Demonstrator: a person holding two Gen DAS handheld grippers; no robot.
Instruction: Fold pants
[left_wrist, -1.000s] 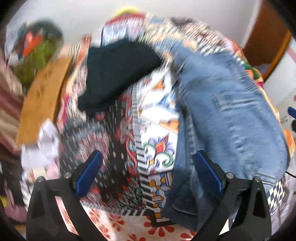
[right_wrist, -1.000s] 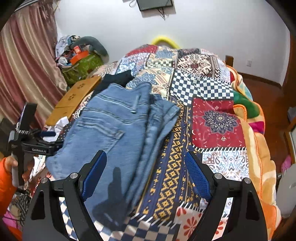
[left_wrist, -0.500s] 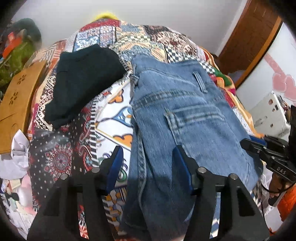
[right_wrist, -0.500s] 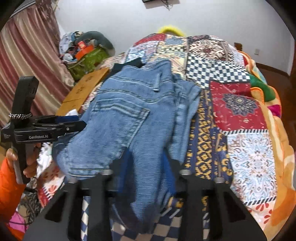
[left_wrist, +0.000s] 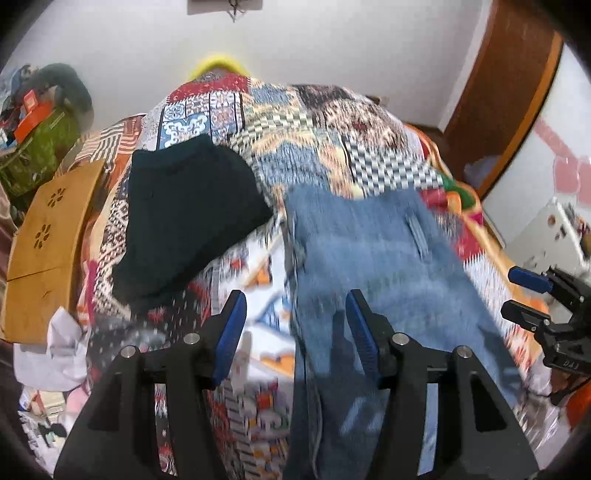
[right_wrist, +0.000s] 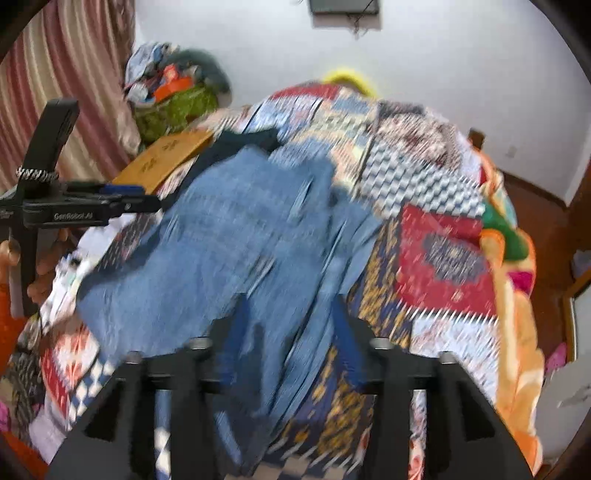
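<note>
The blue jeans (left_wrist: 373, 266) lie folded lengthwise on the patchwork bedspread (left_wrist: 306, 122), waistband toward the far end; they also show in the right wrist view (right_wrist: 236, 236). My left gripper (left_wrist: 295, 325) hovers over the jeans' left edge, its jaws partly open and holding nothing. My right gripper (right_wrist: 288, 325) hovers over the jeans' near end, jaws partly open with cloth seen between them, but the frame is blurred. Each gripper appears in the other's view: the right one (left_wrist: 532, 295) and the left one (right_wrist: 88, 206).
A folded black garment (left_wrist: 188, 218) lies on the bed left of the jeans. A wooden board (left_wrist: 48, 243) and a cluttered green bag (left_wrist: 37, 147) stand at the bed's left side. A curtain (right_wrist: 62, 85) hangs at left, a wooden door (left_wrist: 506, 92) at right.
Both grippers narrowed from wide open a second ago, then moved back and up from the jeans. The jeans look unmoved on the bed. Both views are now motion-blurred.
</note>
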